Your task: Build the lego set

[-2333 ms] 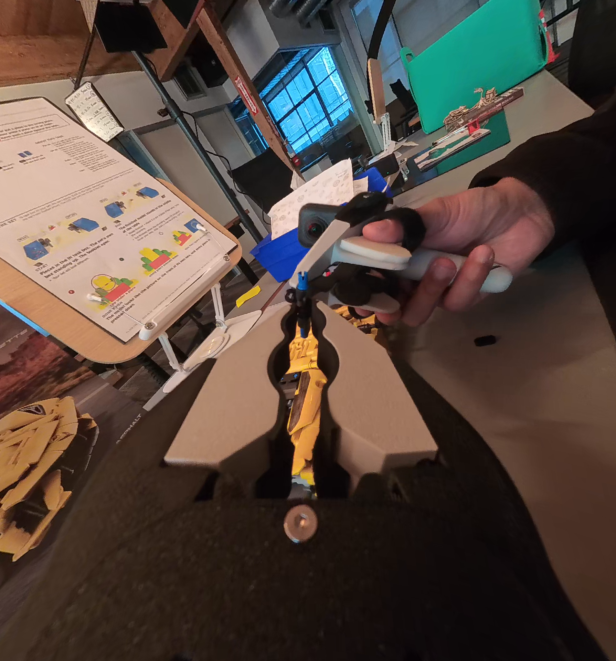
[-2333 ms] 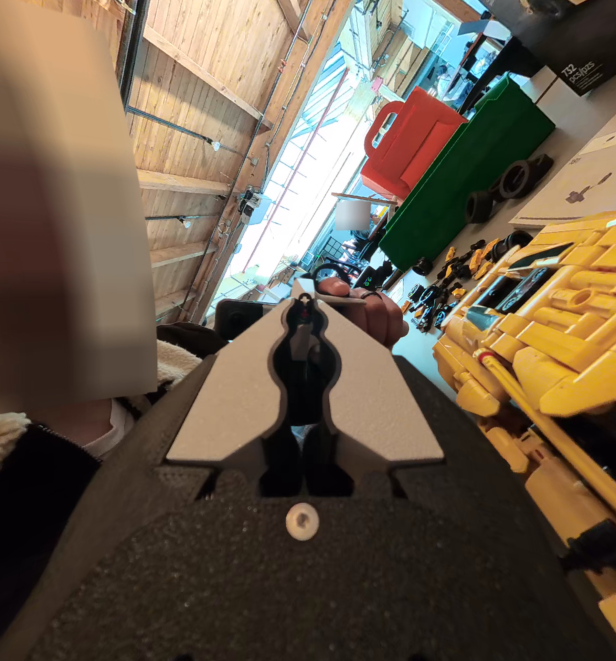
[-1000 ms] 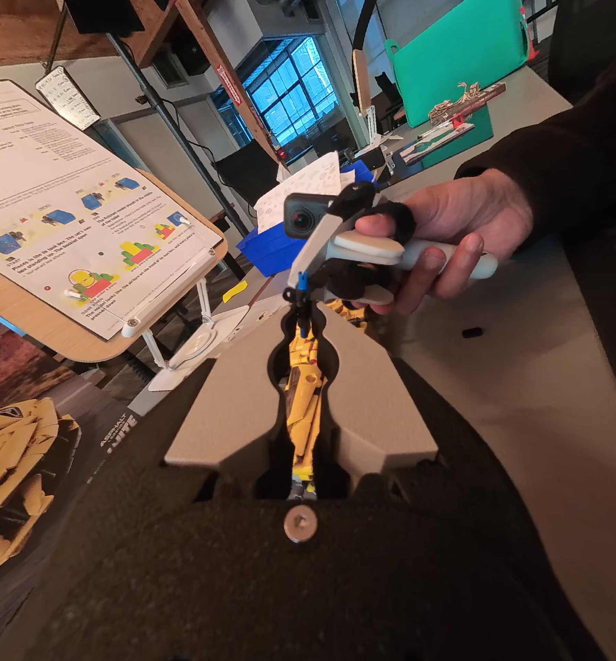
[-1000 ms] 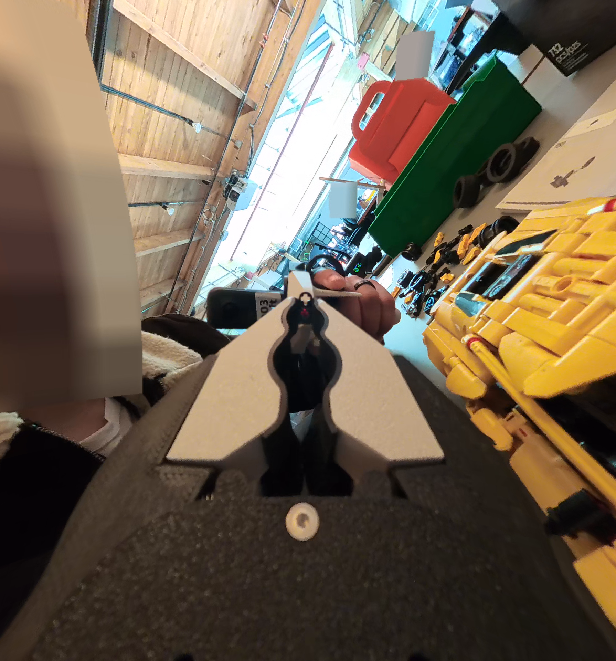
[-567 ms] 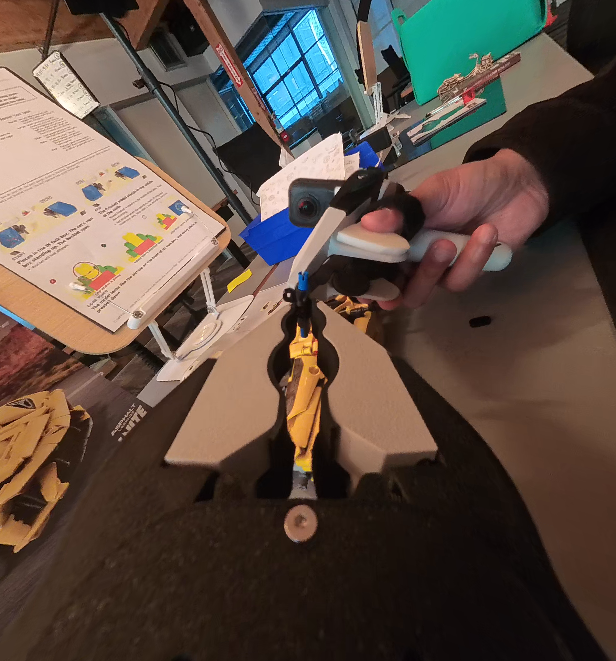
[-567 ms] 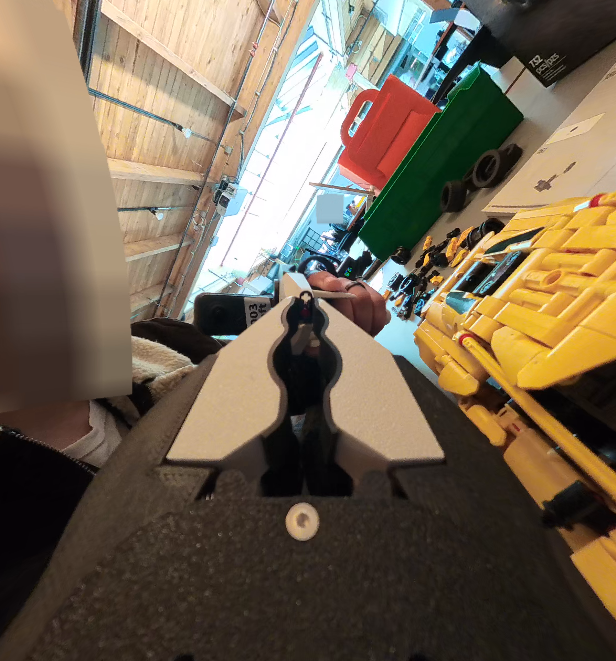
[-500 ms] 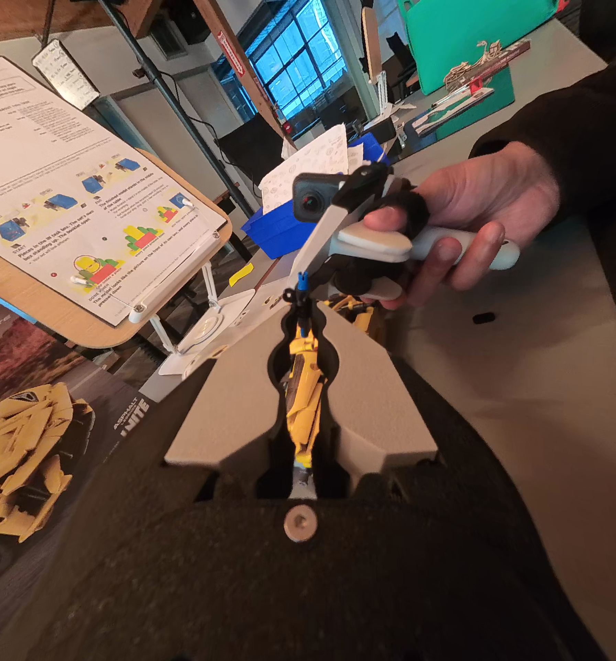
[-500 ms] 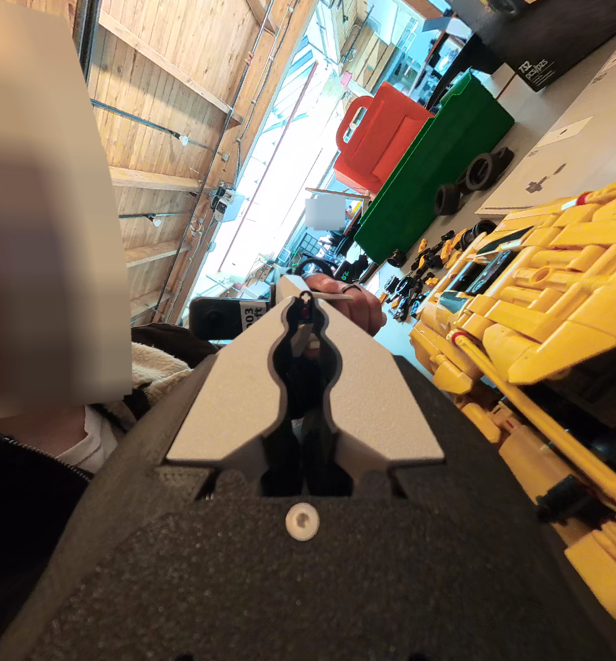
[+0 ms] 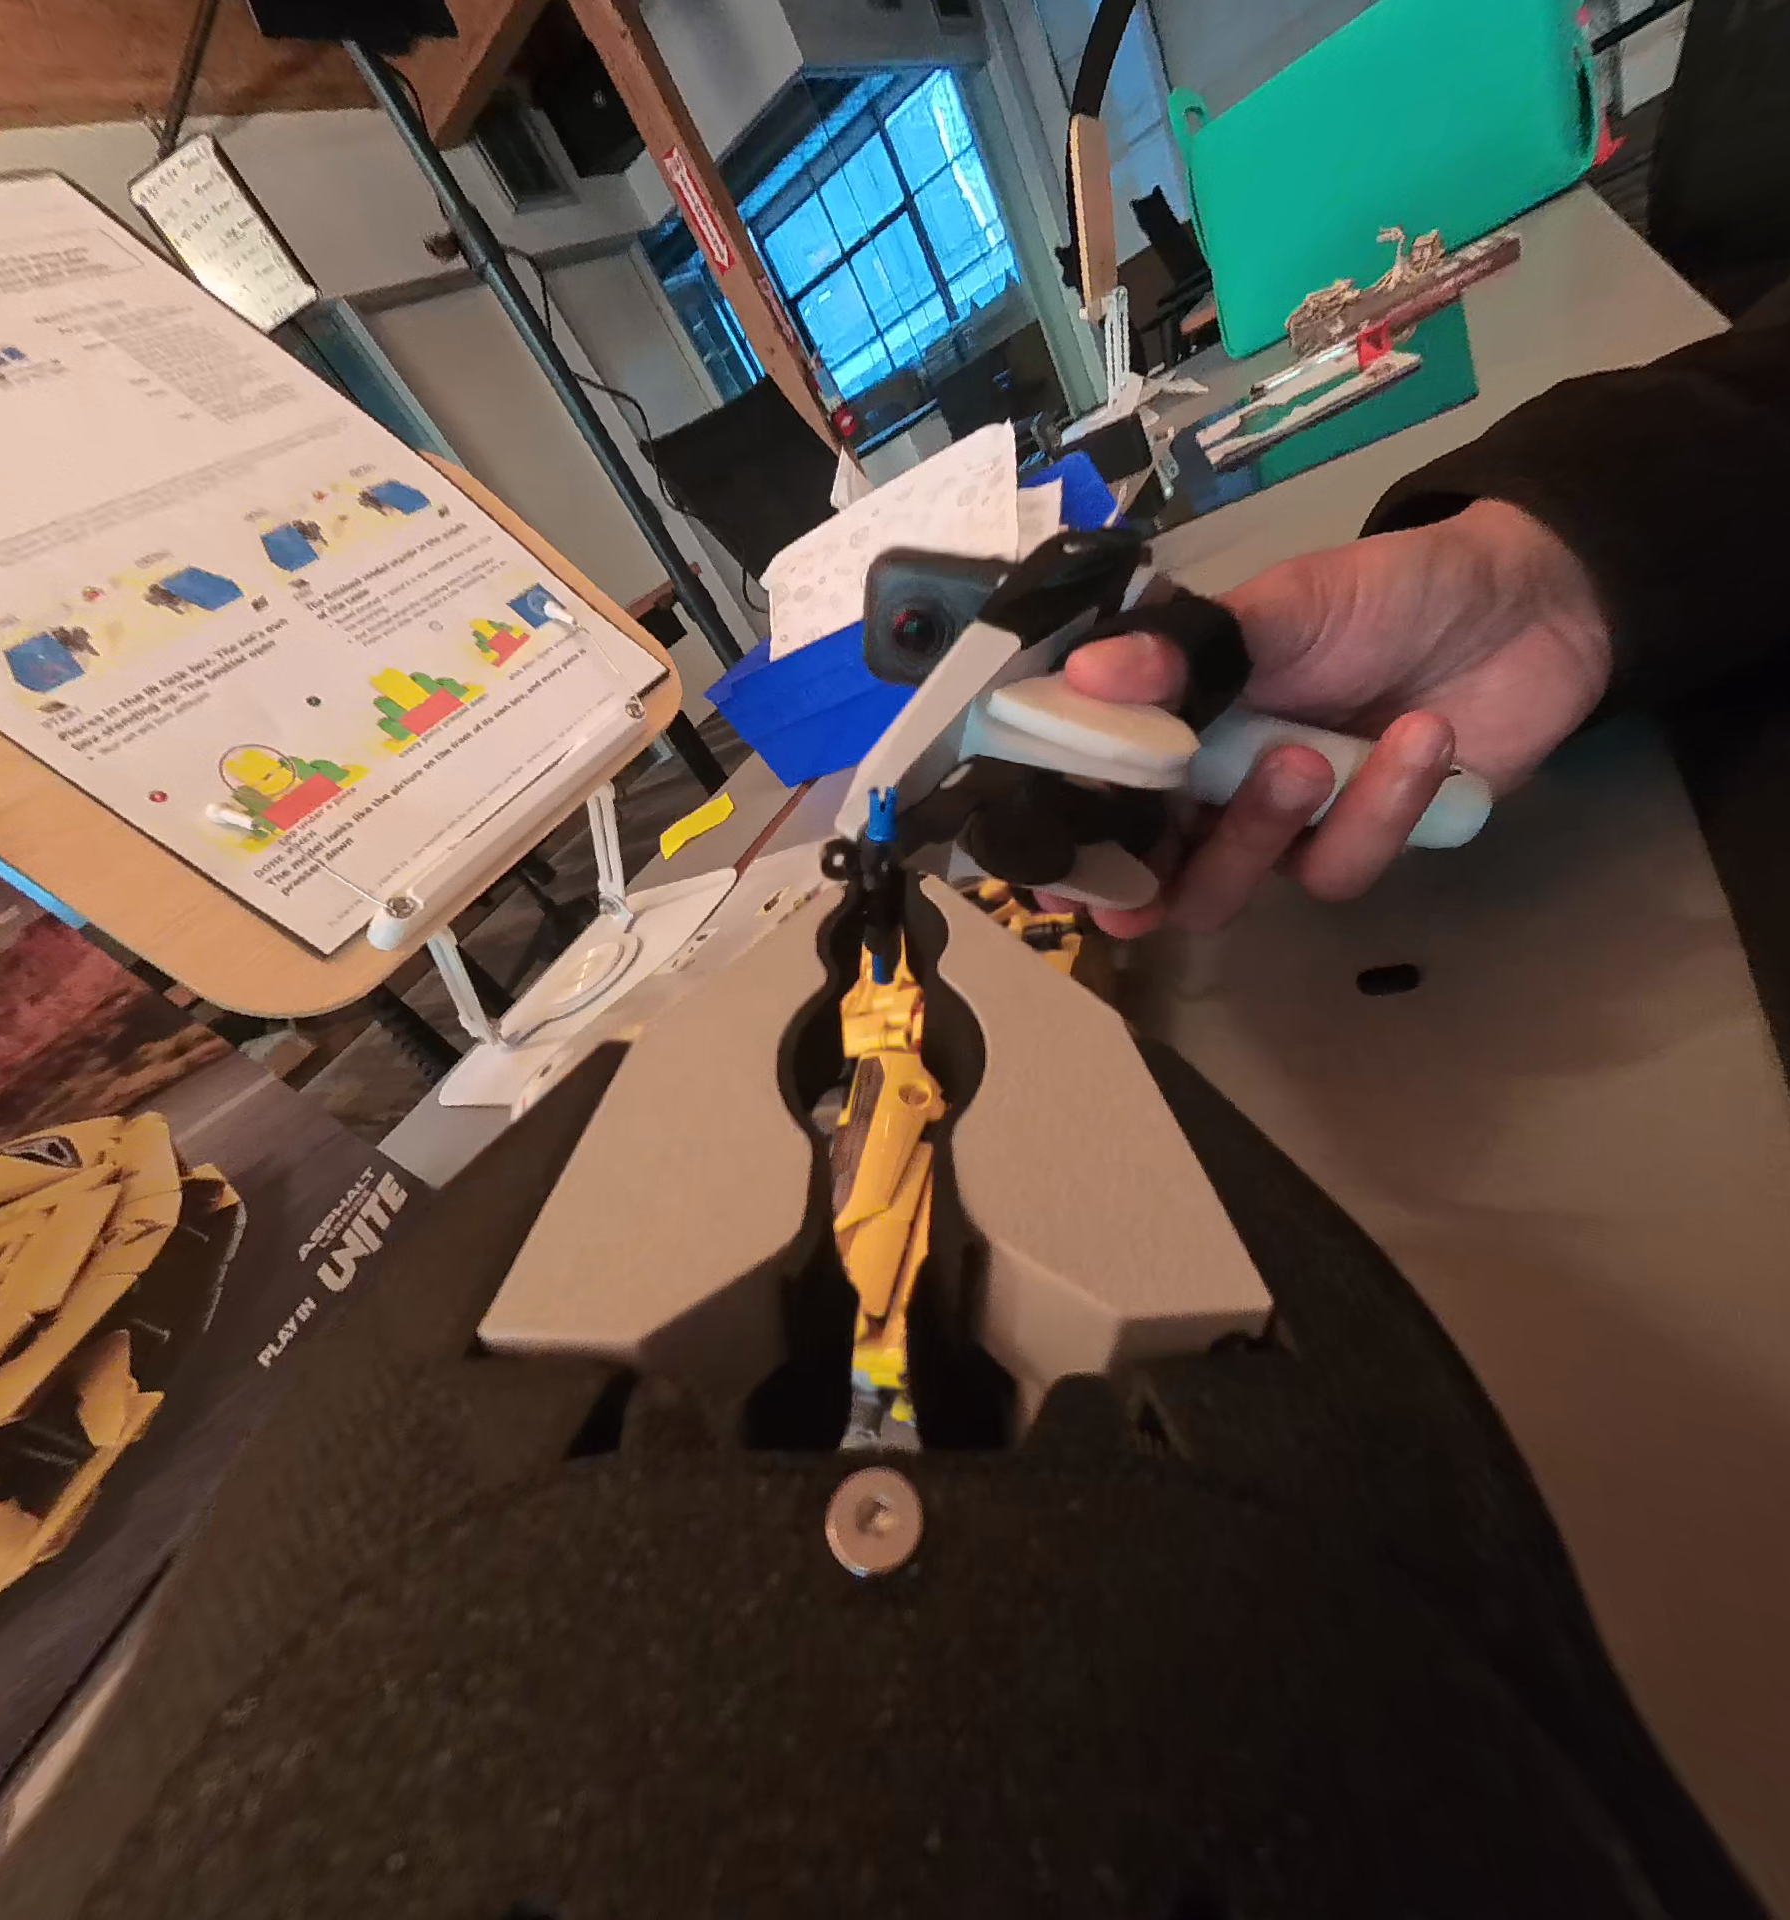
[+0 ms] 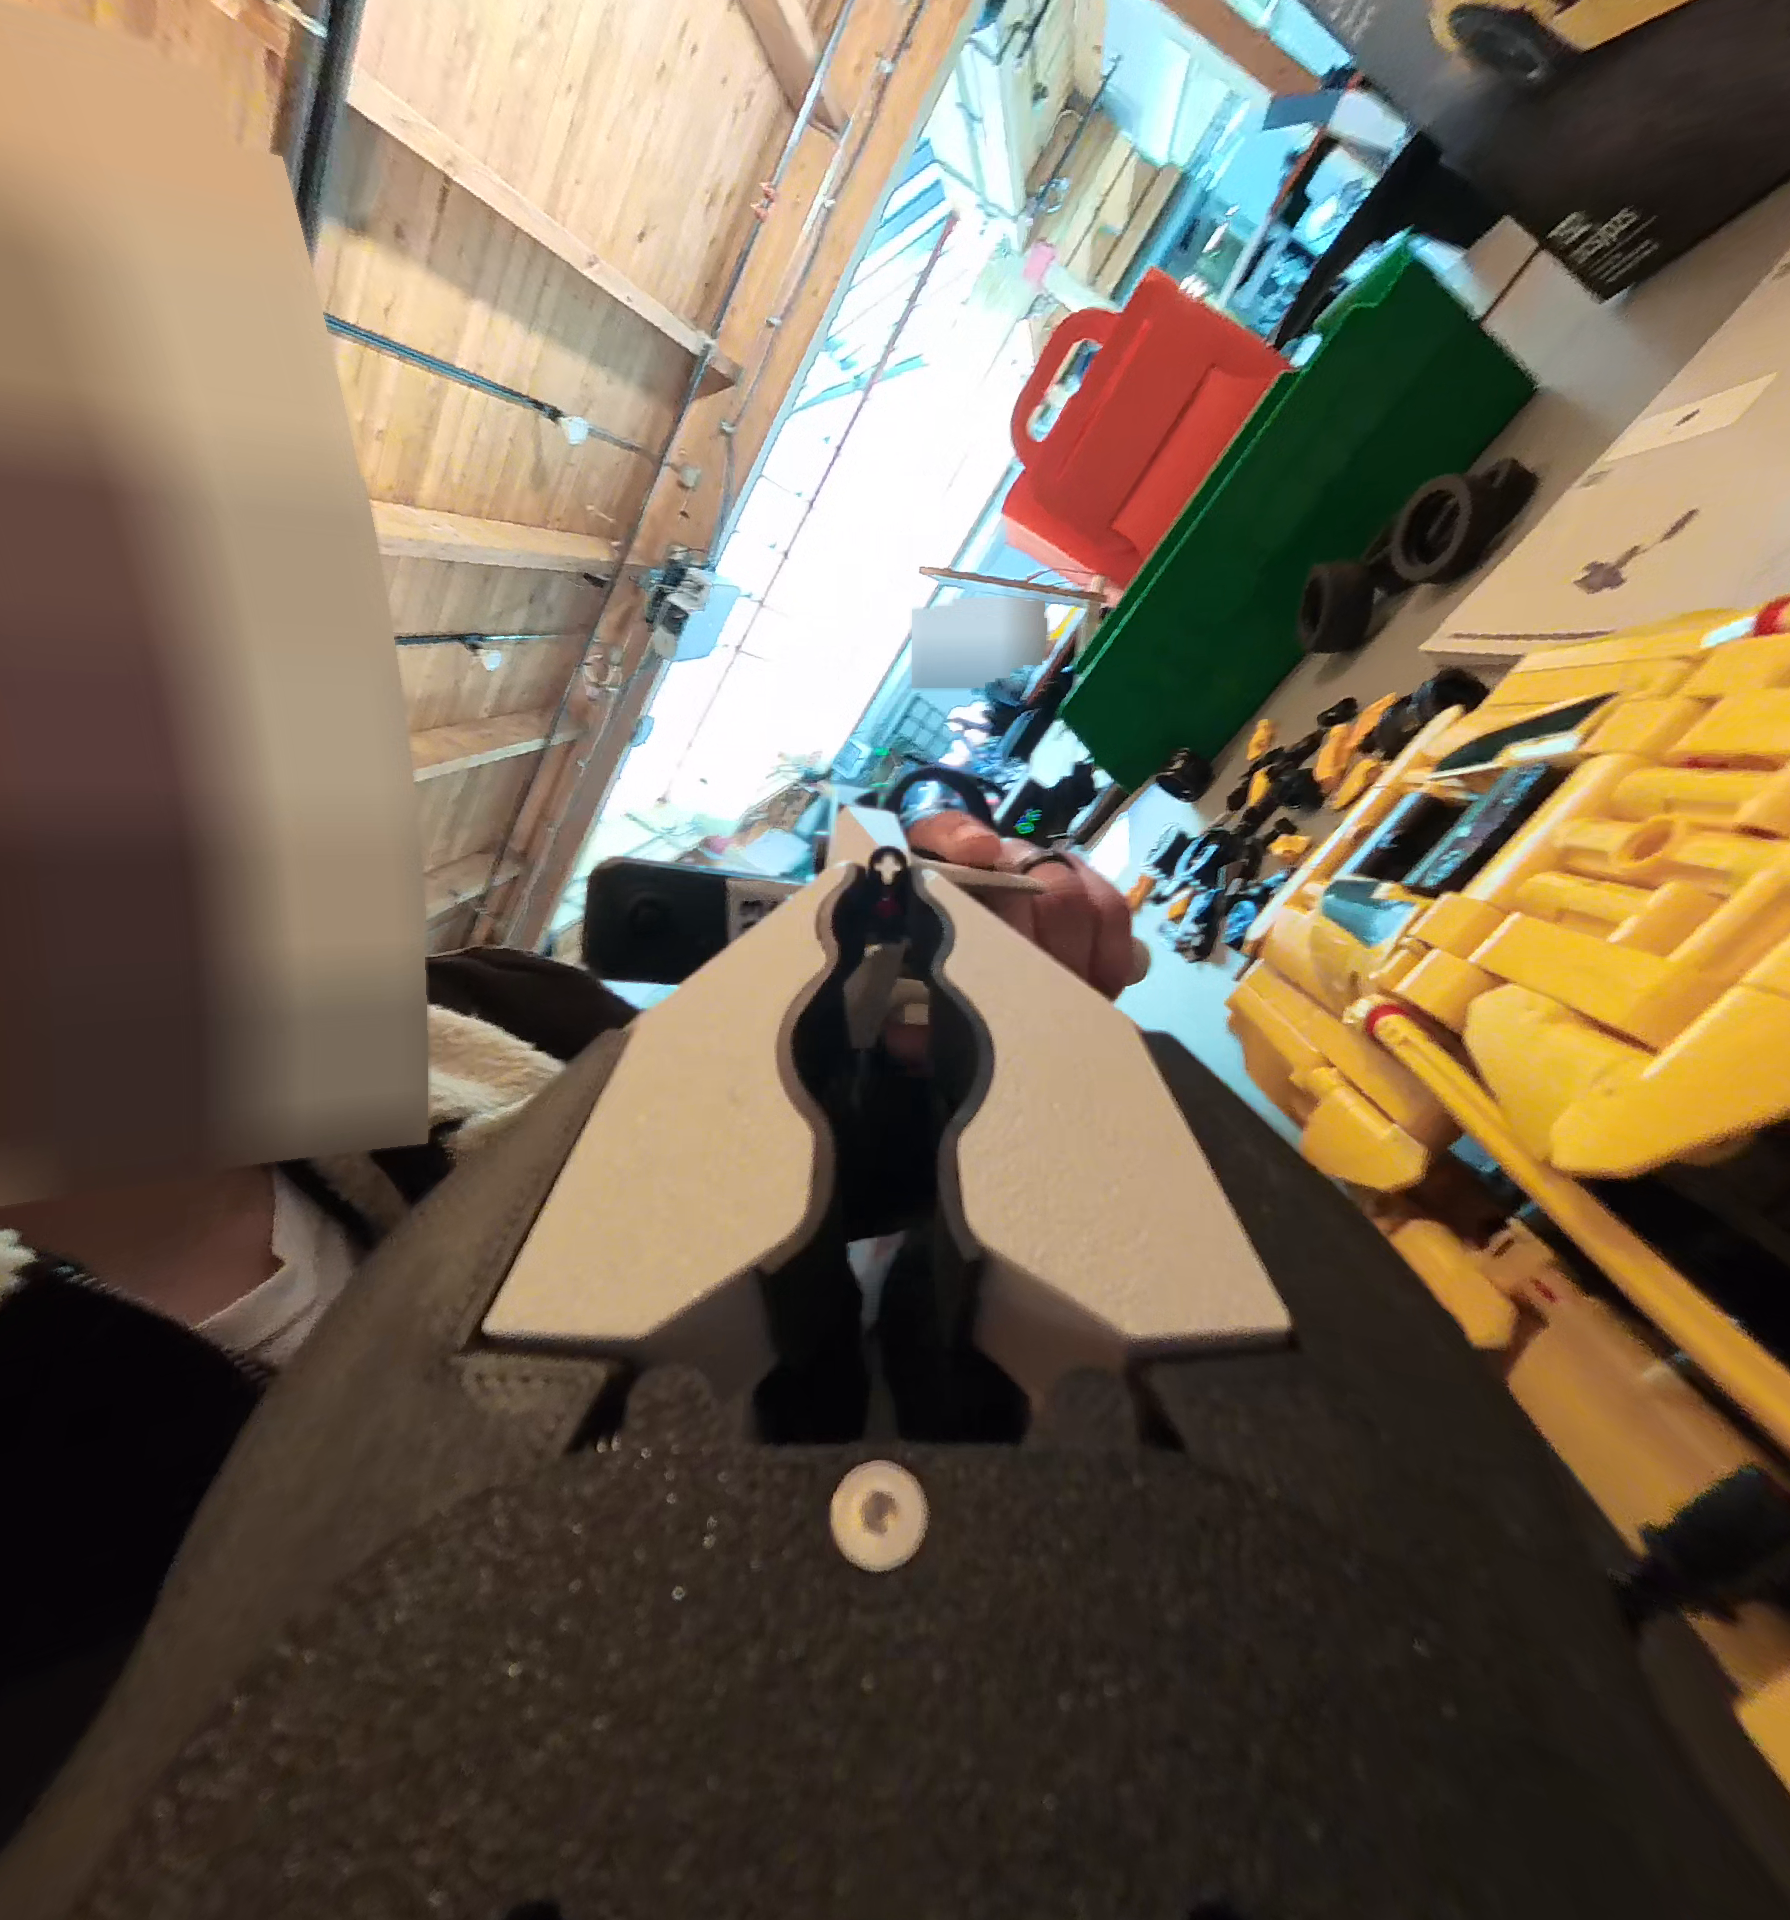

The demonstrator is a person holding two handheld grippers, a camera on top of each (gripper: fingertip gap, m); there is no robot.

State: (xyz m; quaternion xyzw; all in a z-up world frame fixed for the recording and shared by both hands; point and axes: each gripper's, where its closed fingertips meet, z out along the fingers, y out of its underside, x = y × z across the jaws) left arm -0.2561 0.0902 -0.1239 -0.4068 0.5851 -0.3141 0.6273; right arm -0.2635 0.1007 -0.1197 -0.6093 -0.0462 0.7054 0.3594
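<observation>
Left wrist view: left fingers (image 9: 883,914) clamp the yellow assembly (image 9: 883,1153); right fingers (image 10: 886,883) pinch a black pin (image 10: 887,864).

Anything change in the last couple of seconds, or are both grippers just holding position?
No grasp changed. The left gripper stays shut on the yellow subassembly, the right gripper on the small black piece, tip to tip. Both views drifted only slightly.

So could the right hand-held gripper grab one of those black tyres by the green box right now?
Probably not as it stands: the right hand-held gripper is shut on a small black piece, and the black tyres lie well off to its side.
</observation>
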